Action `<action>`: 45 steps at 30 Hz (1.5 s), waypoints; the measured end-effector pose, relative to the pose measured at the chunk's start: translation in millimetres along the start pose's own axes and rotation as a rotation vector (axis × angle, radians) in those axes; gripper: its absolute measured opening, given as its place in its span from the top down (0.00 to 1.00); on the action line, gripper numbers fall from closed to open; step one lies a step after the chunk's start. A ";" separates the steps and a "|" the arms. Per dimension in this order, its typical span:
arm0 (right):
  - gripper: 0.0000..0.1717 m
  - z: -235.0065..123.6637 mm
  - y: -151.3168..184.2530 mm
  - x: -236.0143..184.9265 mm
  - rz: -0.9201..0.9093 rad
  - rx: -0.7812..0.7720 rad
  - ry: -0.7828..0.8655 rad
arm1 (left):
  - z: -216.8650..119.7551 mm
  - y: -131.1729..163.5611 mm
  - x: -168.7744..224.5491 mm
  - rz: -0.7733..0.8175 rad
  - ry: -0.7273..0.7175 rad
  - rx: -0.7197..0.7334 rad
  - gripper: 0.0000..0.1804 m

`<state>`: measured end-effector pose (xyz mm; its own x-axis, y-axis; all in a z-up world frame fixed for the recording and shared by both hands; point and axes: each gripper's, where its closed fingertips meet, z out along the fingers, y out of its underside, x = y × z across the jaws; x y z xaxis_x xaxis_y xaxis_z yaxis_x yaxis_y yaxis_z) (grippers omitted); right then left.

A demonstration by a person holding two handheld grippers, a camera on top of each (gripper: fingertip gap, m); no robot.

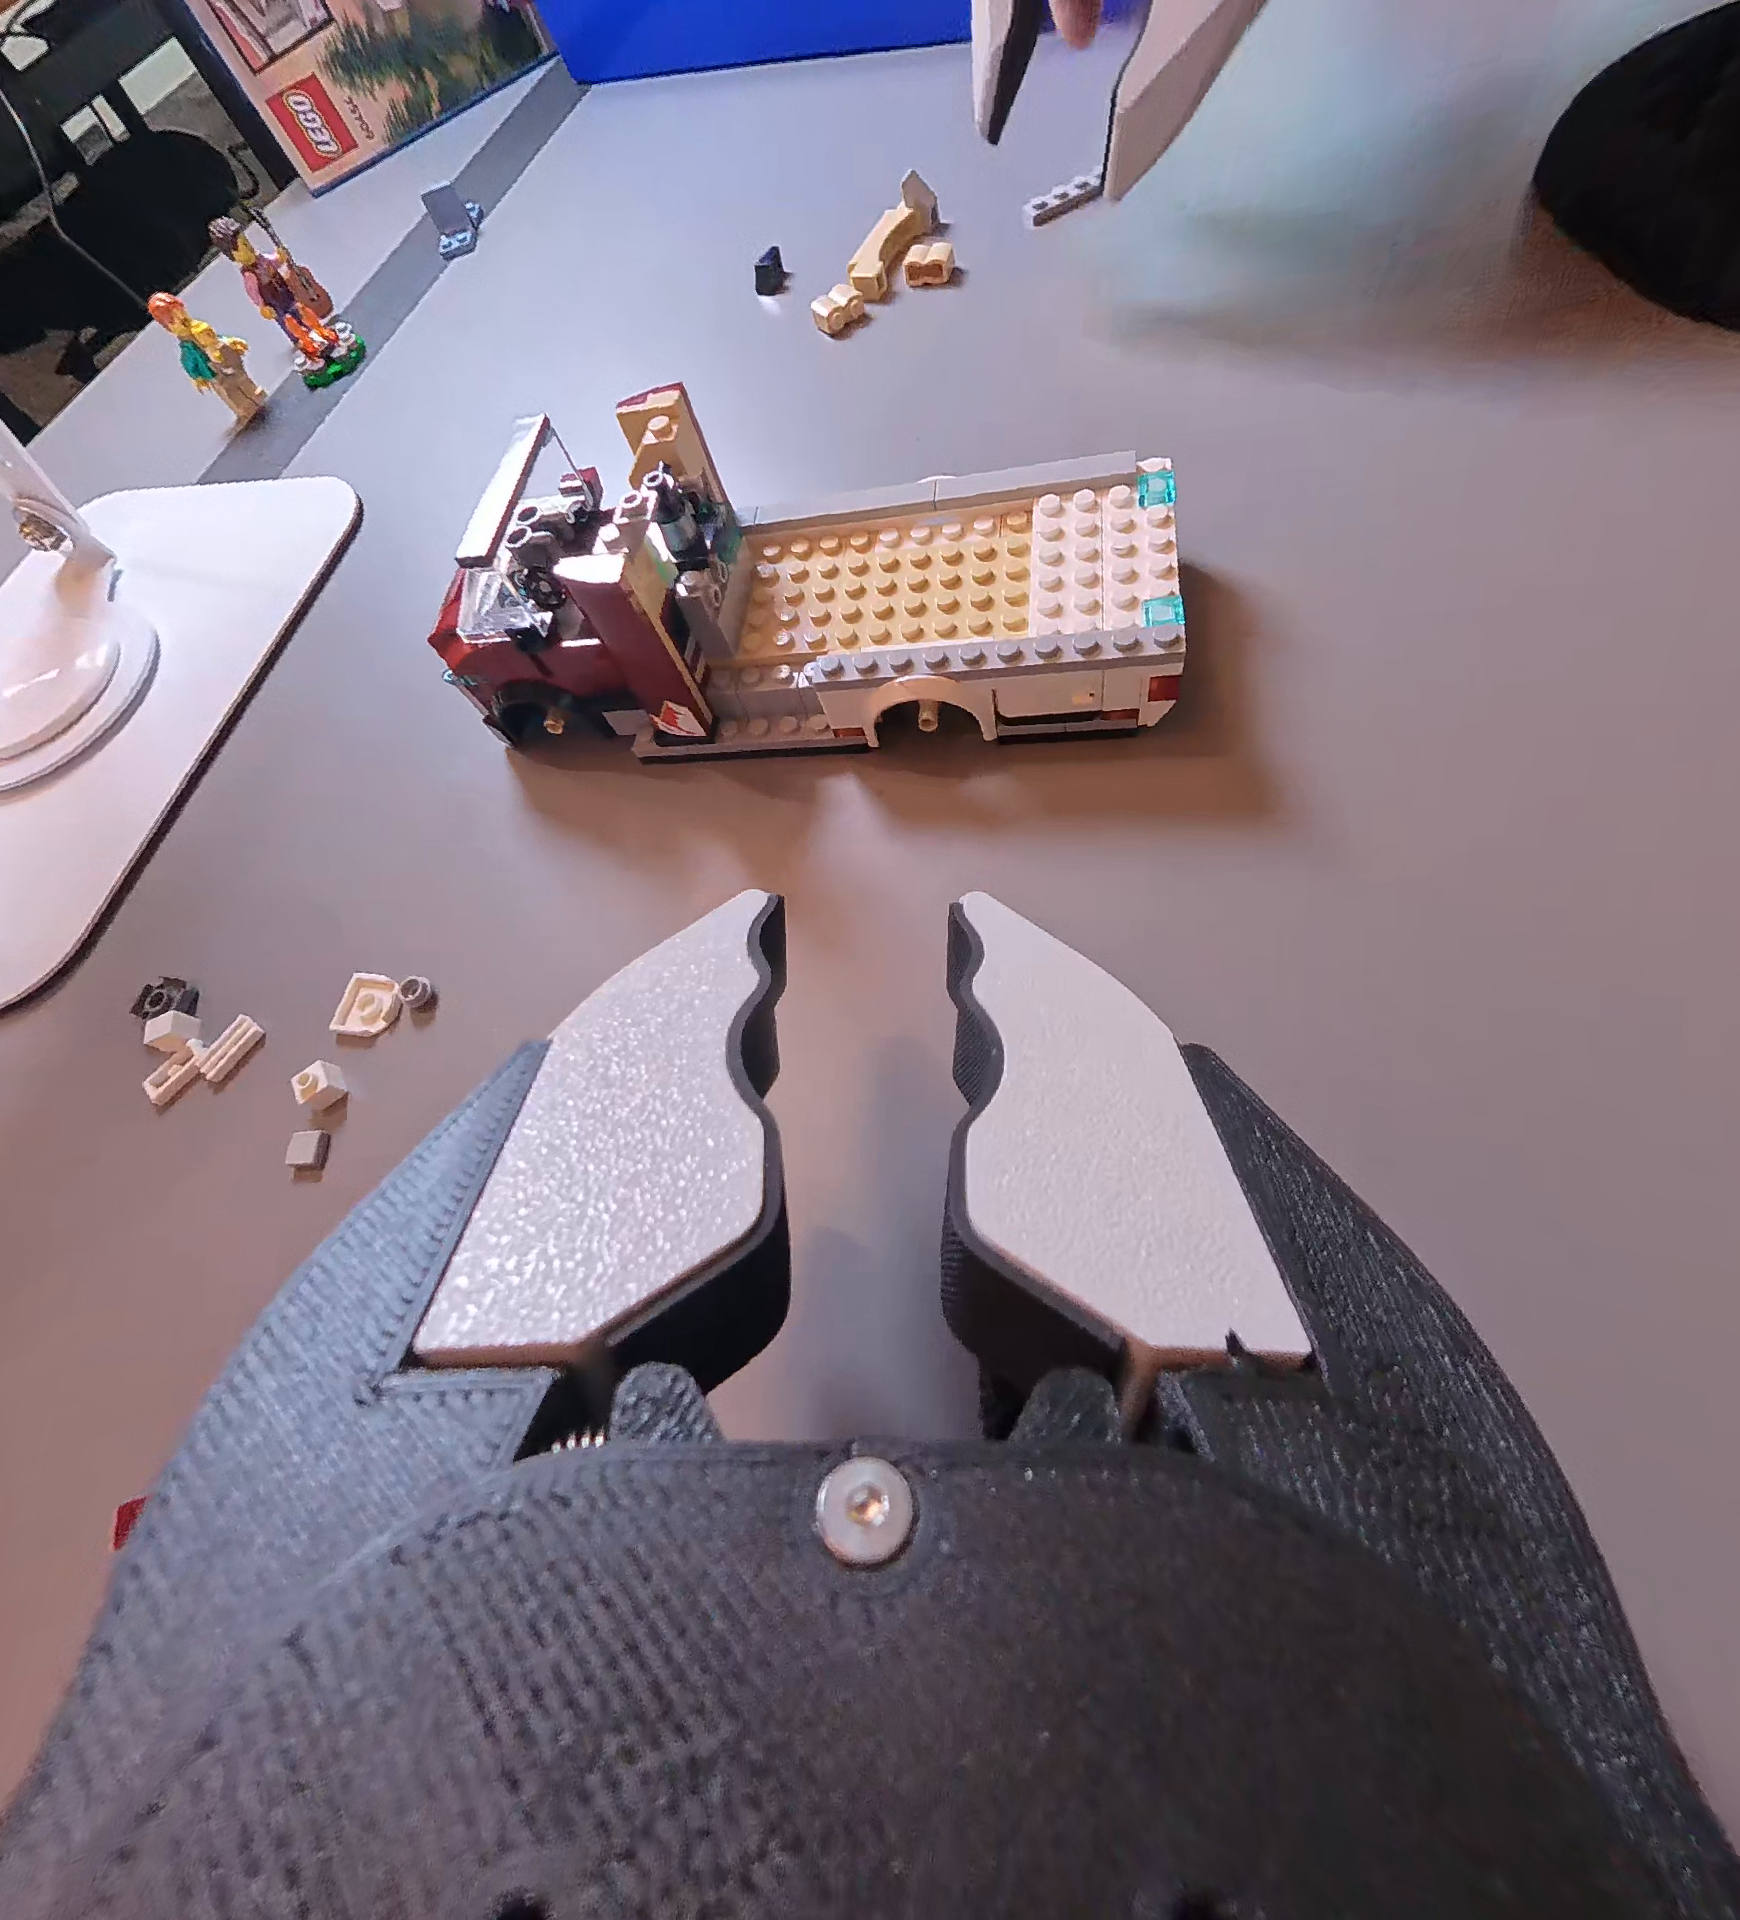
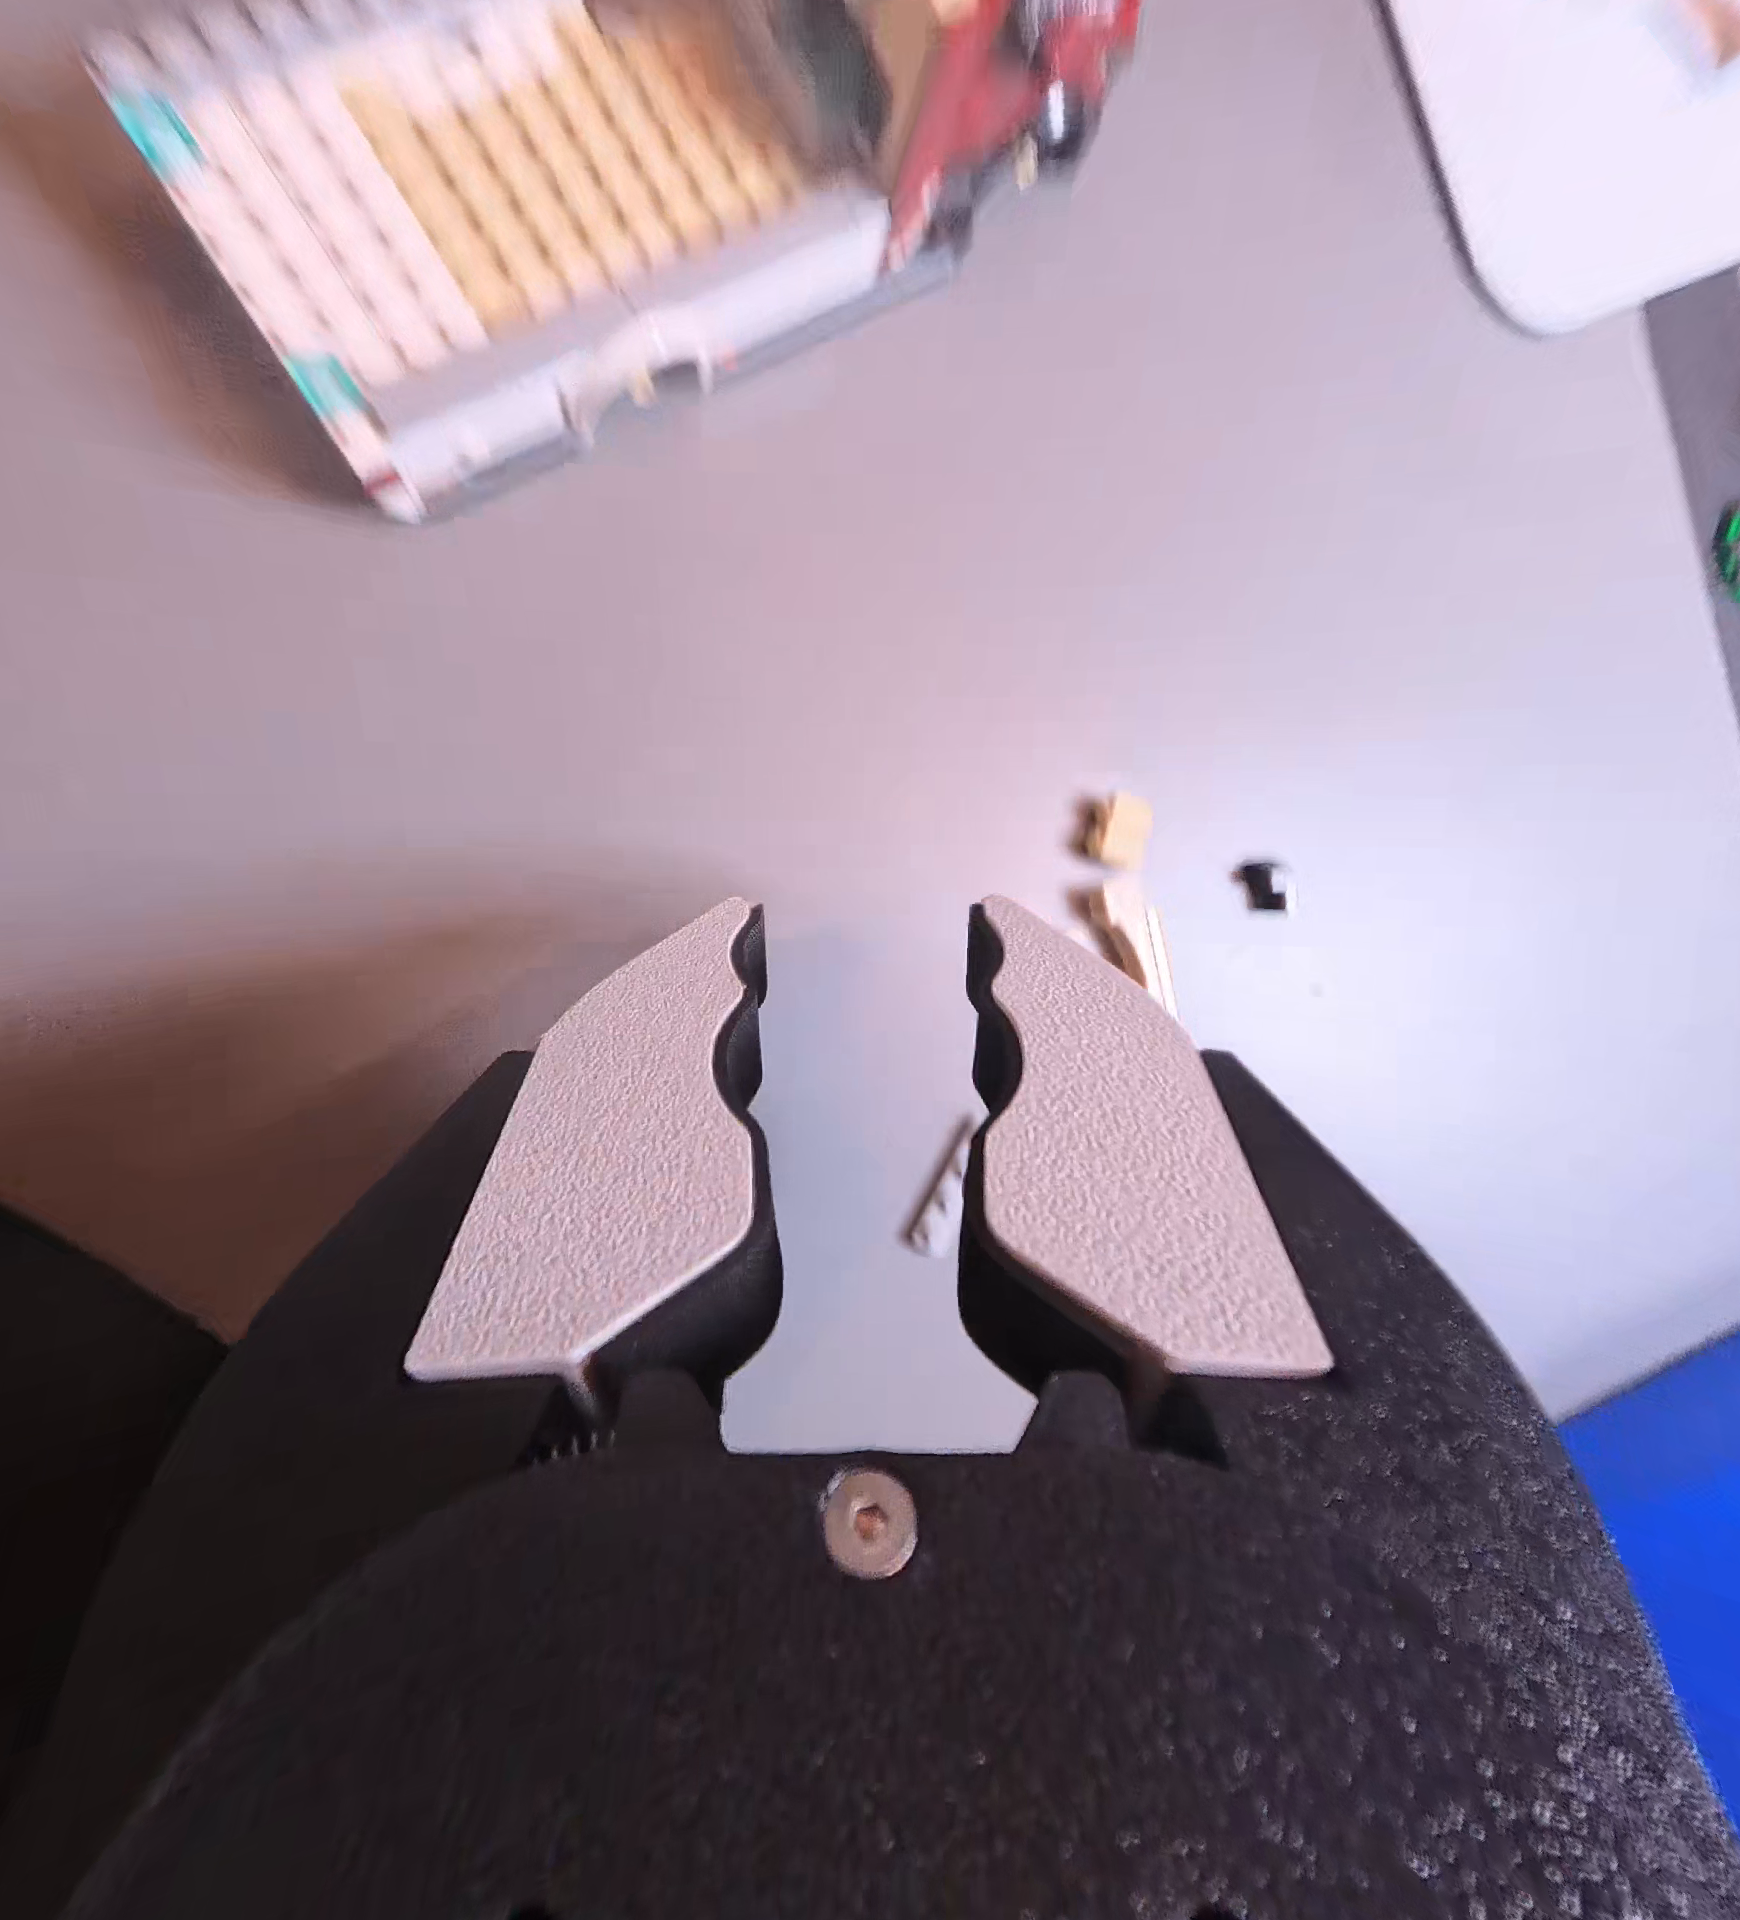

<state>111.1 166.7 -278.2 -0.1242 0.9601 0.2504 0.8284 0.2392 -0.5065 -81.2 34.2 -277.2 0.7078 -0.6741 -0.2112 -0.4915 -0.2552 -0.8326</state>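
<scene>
So here's the setup: a half-built brick truck (image 1: 804,592) sits on the grey table (image 1: 1365,831), dark red cab at one end with the doors and roof panel flipped up, and a tan and light grey studded bed behind it. No wheels on it; the arches show bare axle pins. The bed is wide open with nothing stacked on it, so I'd say the build is somewhere in the middle, chassis and cab mostly there, lots of bits loose.

The left gripper (image 1: 866,914) hovers low over bare table just in front of the truck, jaws apart, nothing between them. A scatter of small white and grey pieces (image 1: 242,1049) lies off to its left, next to a white lamp base (image 1: 118,675).

The right gripper (image 2: 866,914) is also spread with nothing in it. A thin grey plate (image 2: 939,1195) lies on the table under it, right by the inner edge of one finger, but I can't see the pads pressing on it. Tan pieces (image 2: 1115,831) and a small black piece (image 2: 1266,888) sit just beyond. That view is motion-blurred, the truck especially.

Two minifigures (image 1: 222,353) stand at the far edge near a toy-brick set box (image 1: 378,94) with a red square logo; not quoting any print.
</scene>
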 end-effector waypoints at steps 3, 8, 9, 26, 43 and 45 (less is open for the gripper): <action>0.78 4.0 -43.6 -9.4 0.025 0.186 0.031 | -3.2 -7.5 -6.9 -0.024 -0.035 0.050 0.84; 0.78 2.0 -114.2 7.5 0.160 0.503 0.146 | -12.7 -17.1 -24.4 -0.059 -0.115 0.127 0.84; 0.78 2.3 -125.7 14.0 0.183 0.537 0.168 | -14.3 -18.5 -27.5 -0.080 -0.124 0.142 0.84; 0.82 -7.3 -233.6 222.3 0.412 0.706 0.670 | -34.0 -13.8 -57.5 -0.160 -0.205 0.232 0.88; 0.97 14.2 -202.9 253.6 0.571 0.687 0.619 | -32.5 -6.5 -59.4 -0.198 -0.163 0.235 0.89; 0.96 14.8 -201.5 253.6 0.612 0.705 0.587 | -32.8 -6.5 -59.4 -0.193 -0.167 0.232 0.89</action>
<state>-95.4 364.2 -124.9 0.6345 0.7710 0.0547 0.1407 -0.0456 -0.9890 -136.7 53.1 -242.5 0.8592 -0.5011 -0.1036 -0.2256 -0.1892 -0.9557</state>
